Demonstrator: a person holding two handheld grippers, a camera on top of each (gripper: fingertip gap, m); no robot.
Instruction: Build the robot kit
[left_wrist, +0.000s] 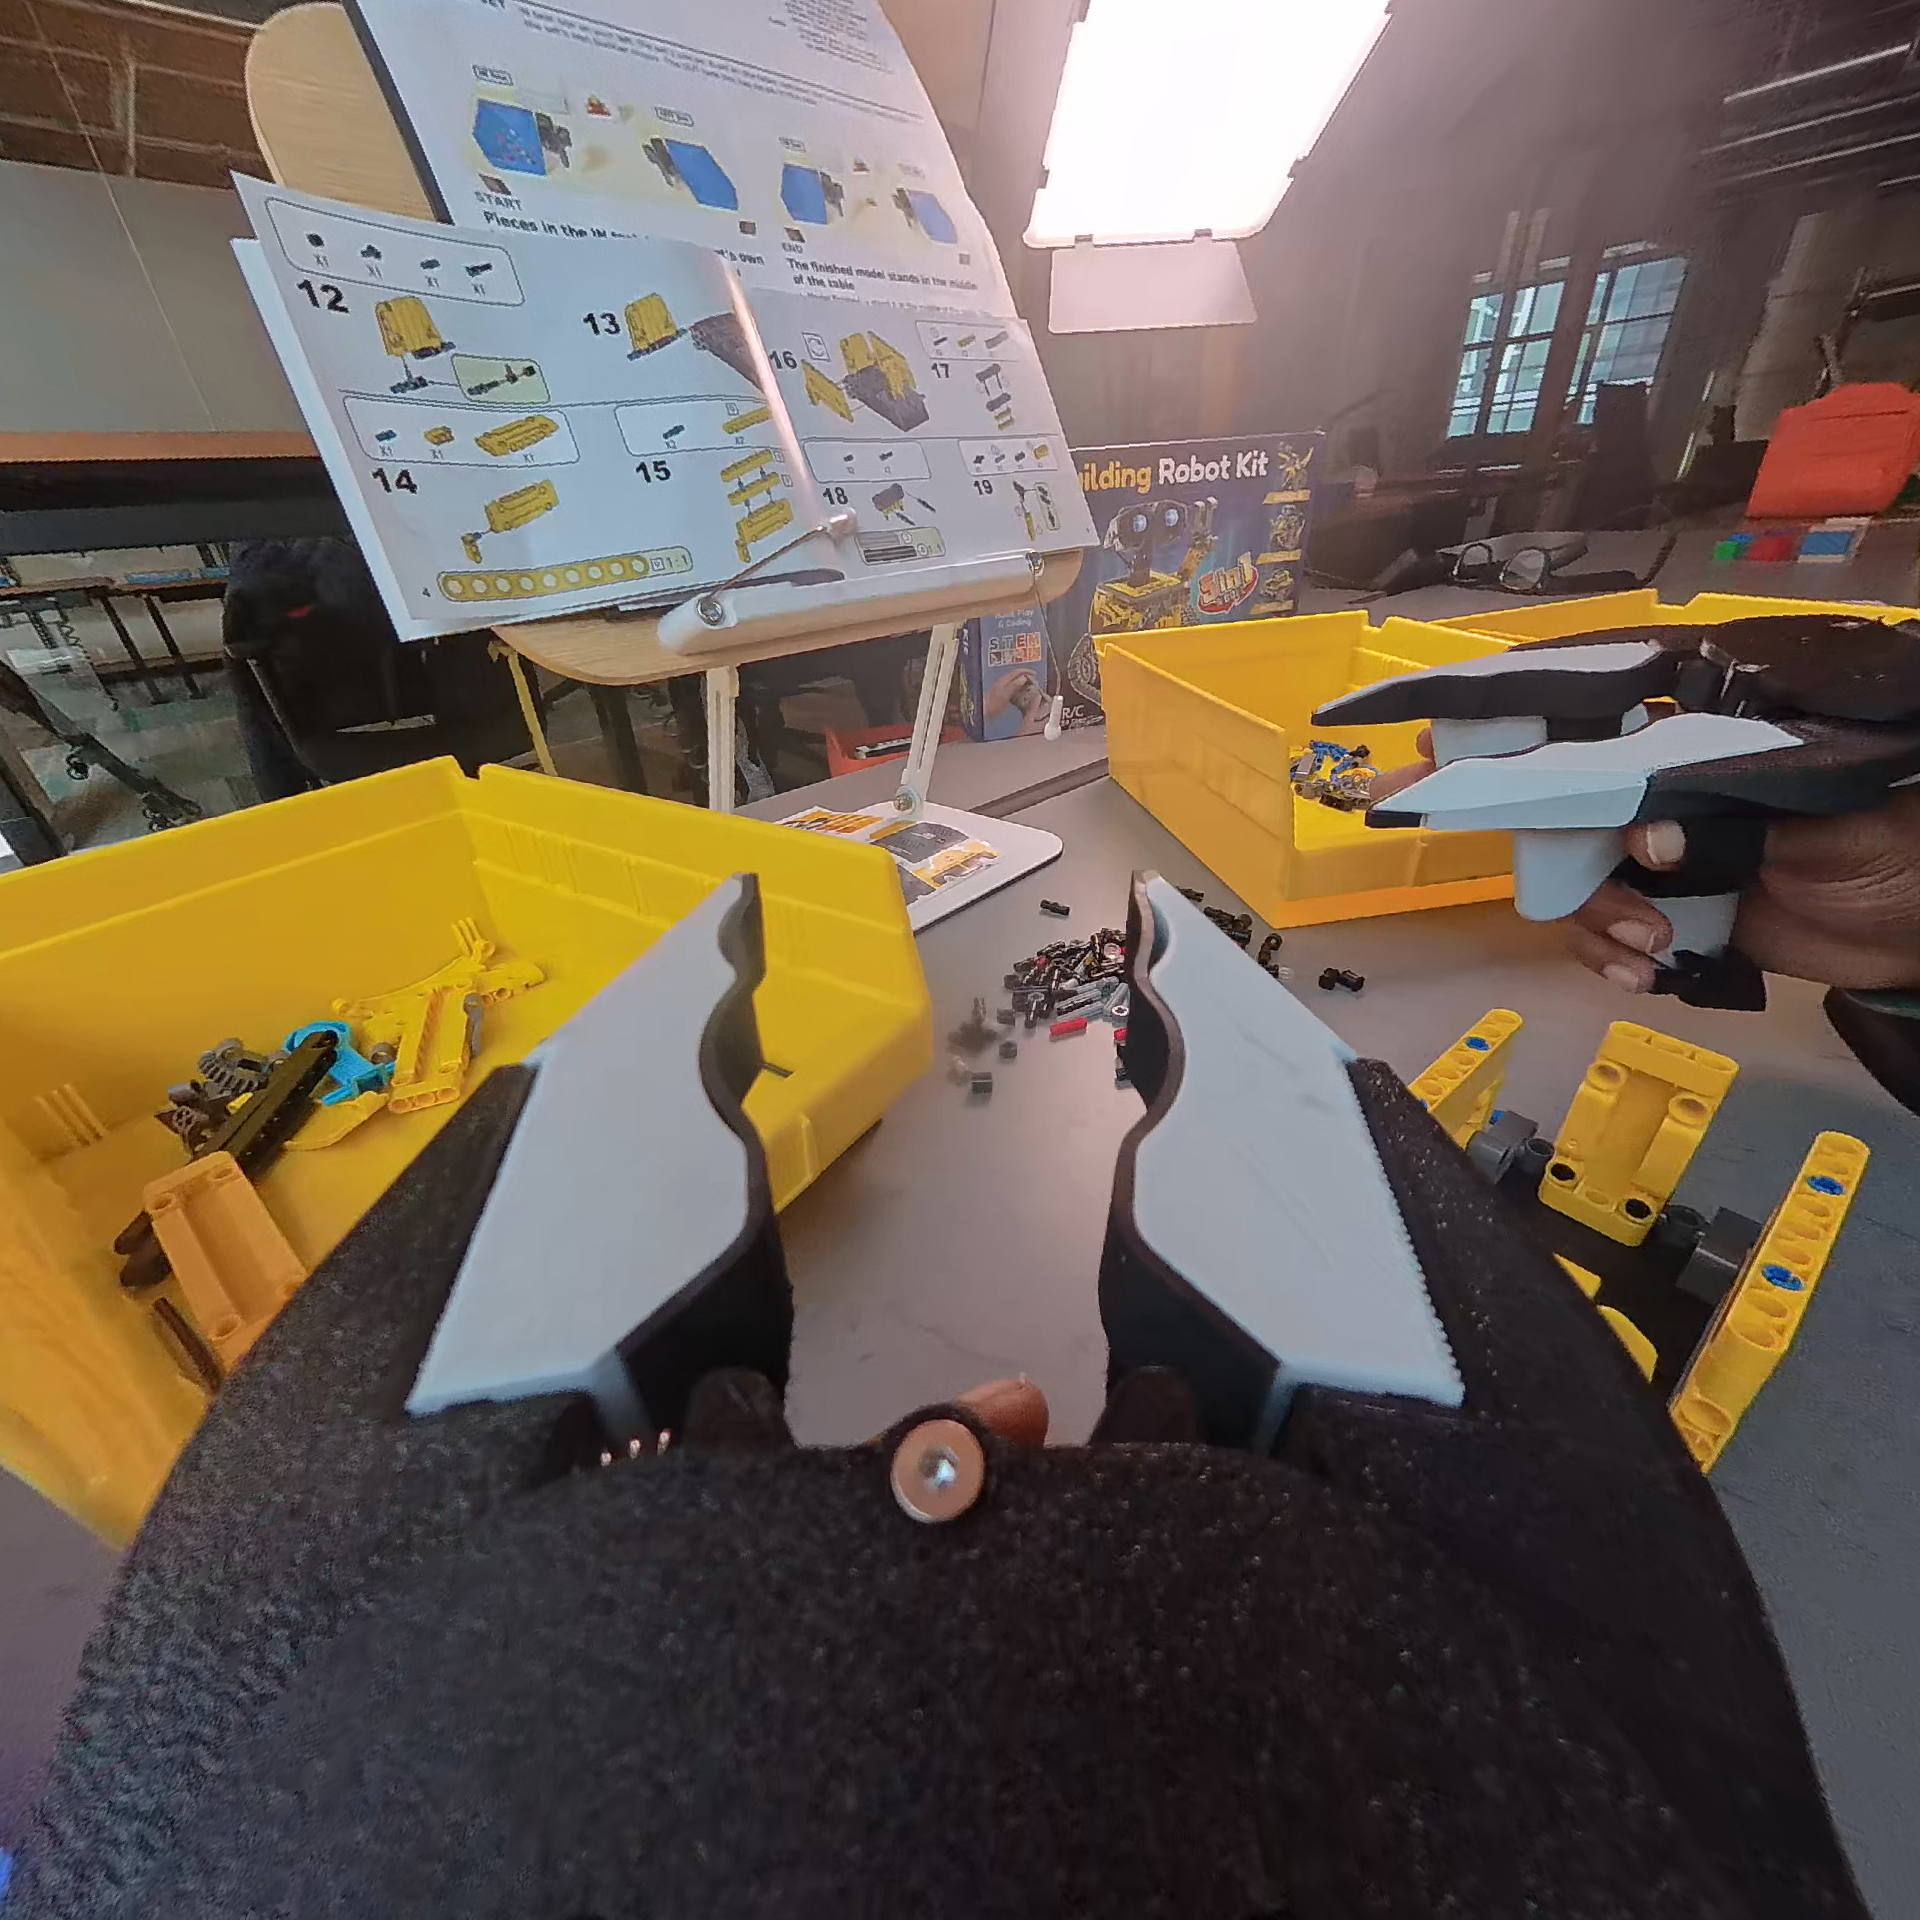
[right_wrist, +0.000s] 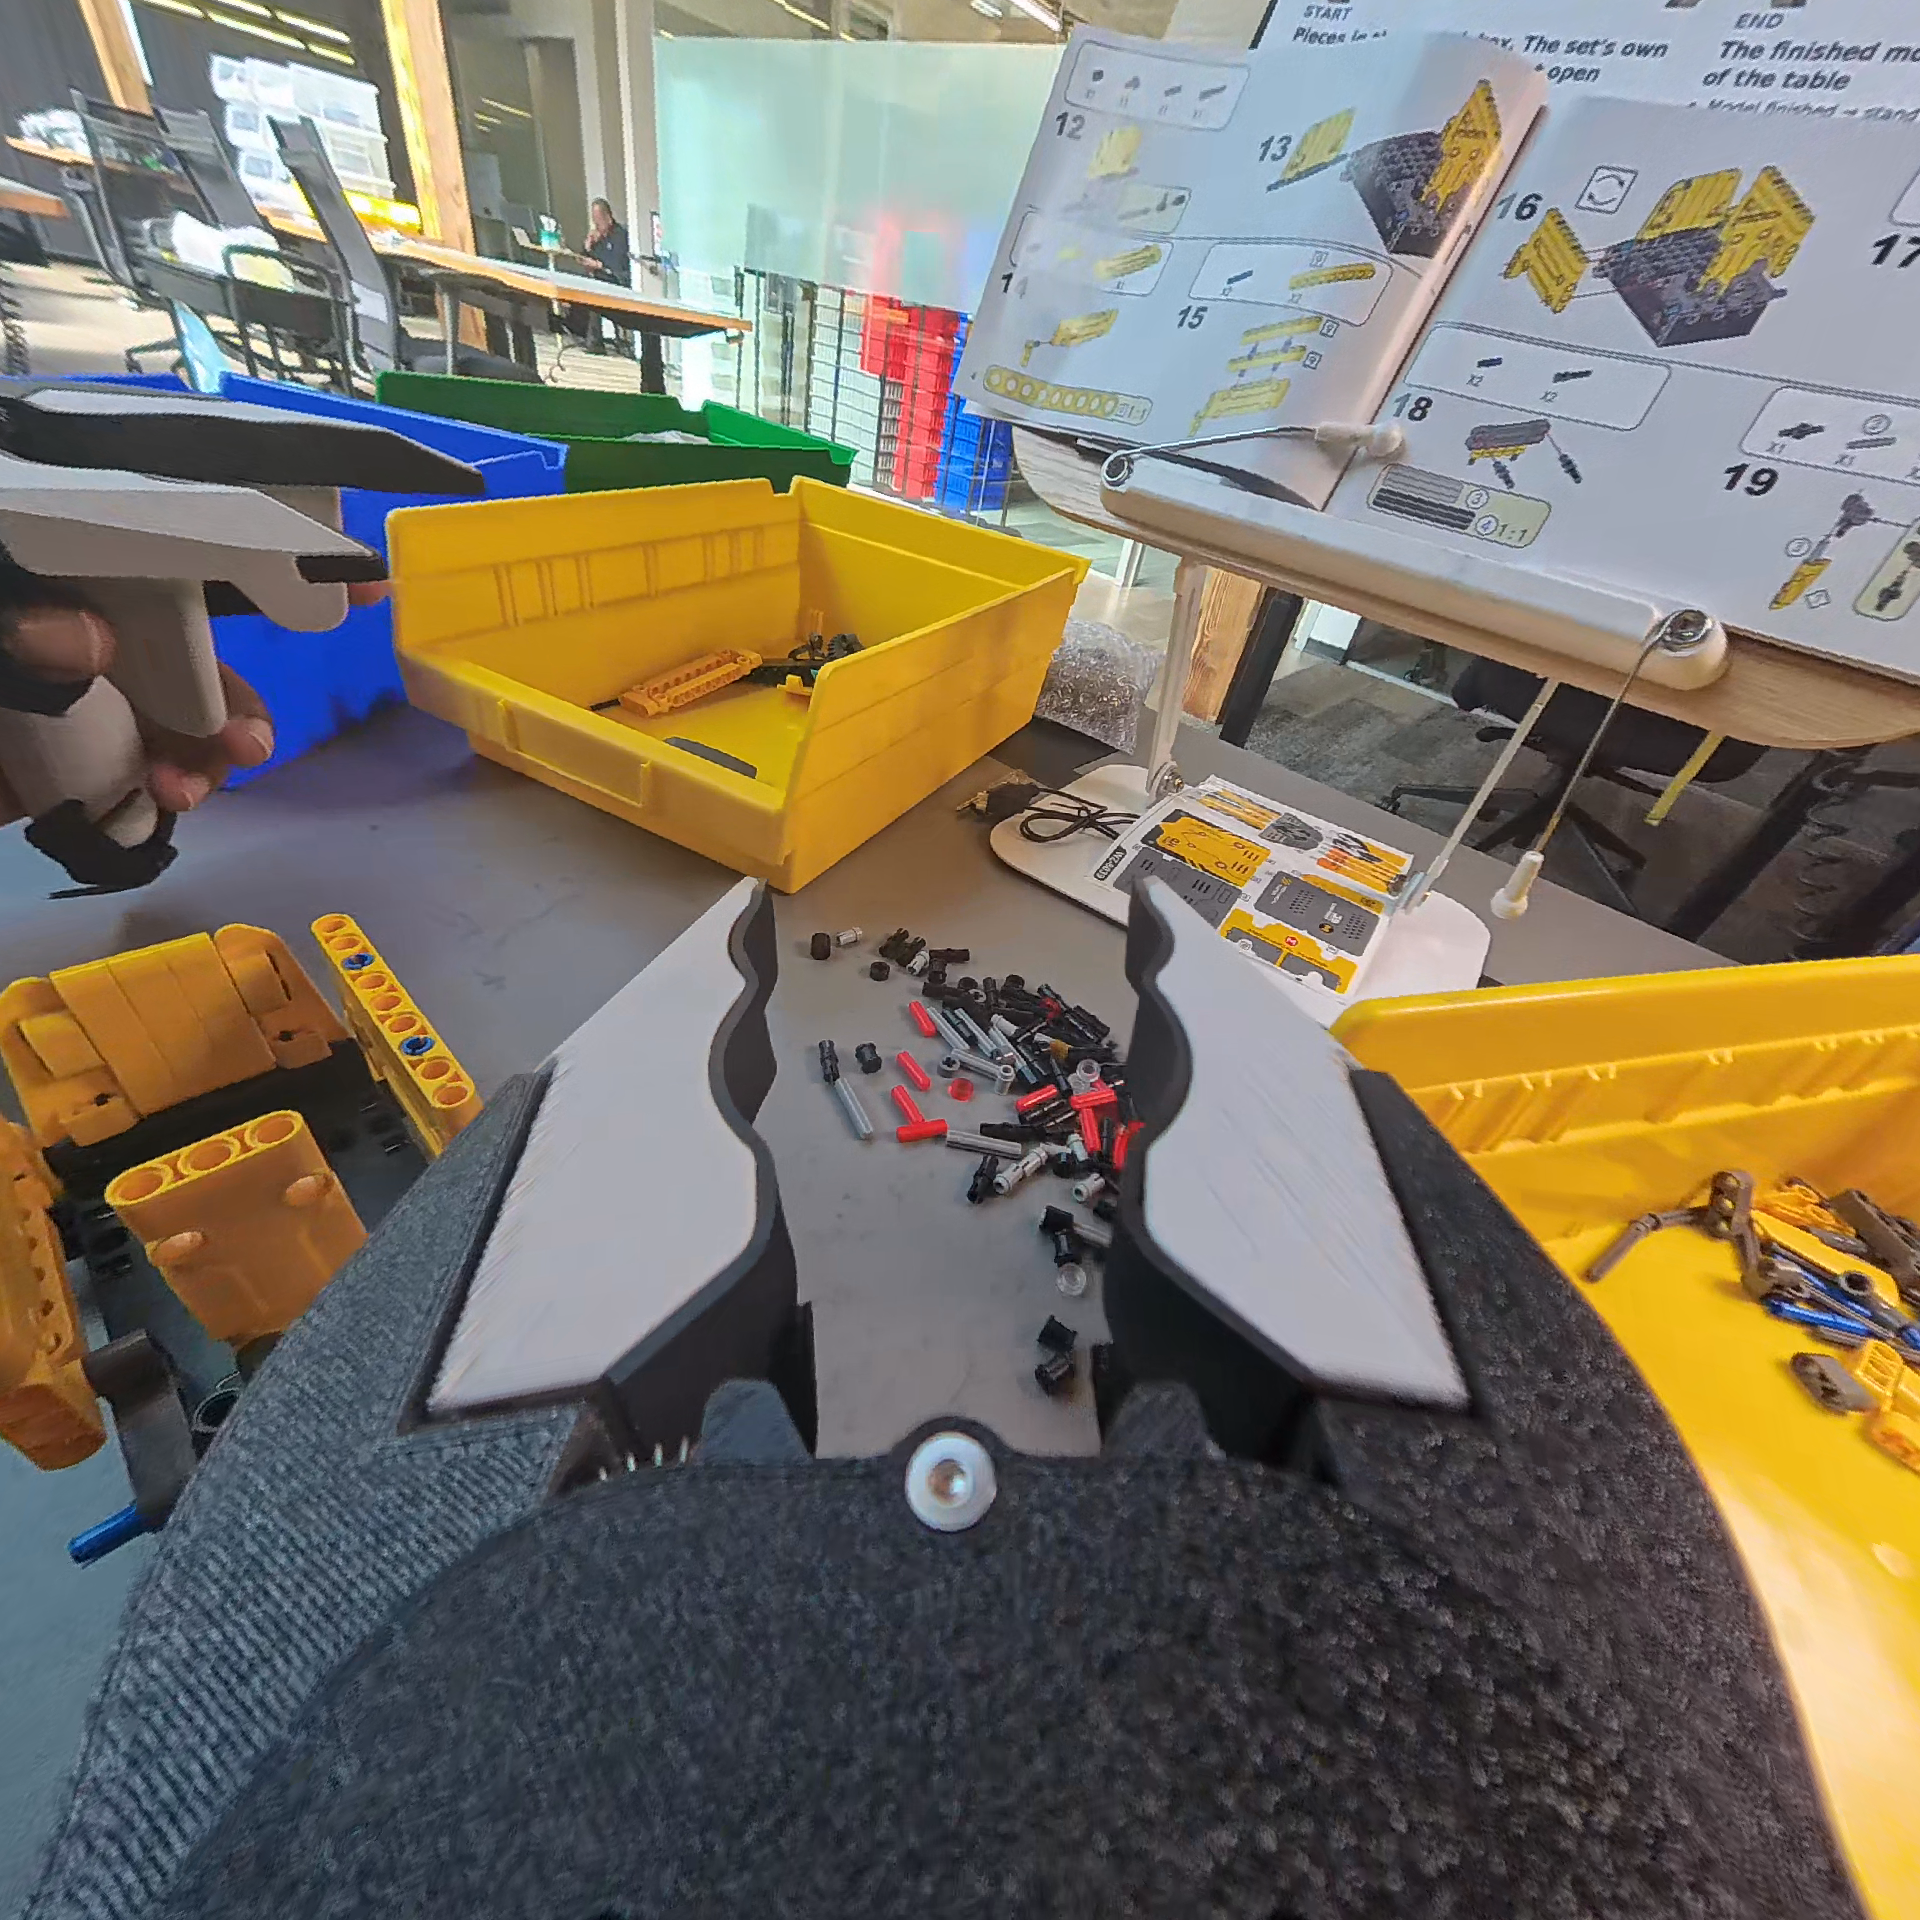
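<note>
Two yellow bins (right_wrist: 727, 665) flanked a heap of small pins (right_wrist: 997, 1070) on the grey bench (right_wrist: 499, 883), parts sorted within reach. Behind the heap a tilted stand (left_wrist: 831, 613) held the instruction booklet (left_wrist: 582, 416), propped to be seen. Left of the heap lay the part-built yellow model (right_wrist: 208, 1101). The right gripper (right_wrist: 951, 914) hovered over the heap, the left gripper (left_wrist: 940, 904) near it, fingers wide and empty. An open workshop lay beyond.

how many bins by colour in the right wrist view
yellow bins: 2
blue bin: 1, perhaps another hidden behind the left gripper
green bin: 1
total: 4
</note>
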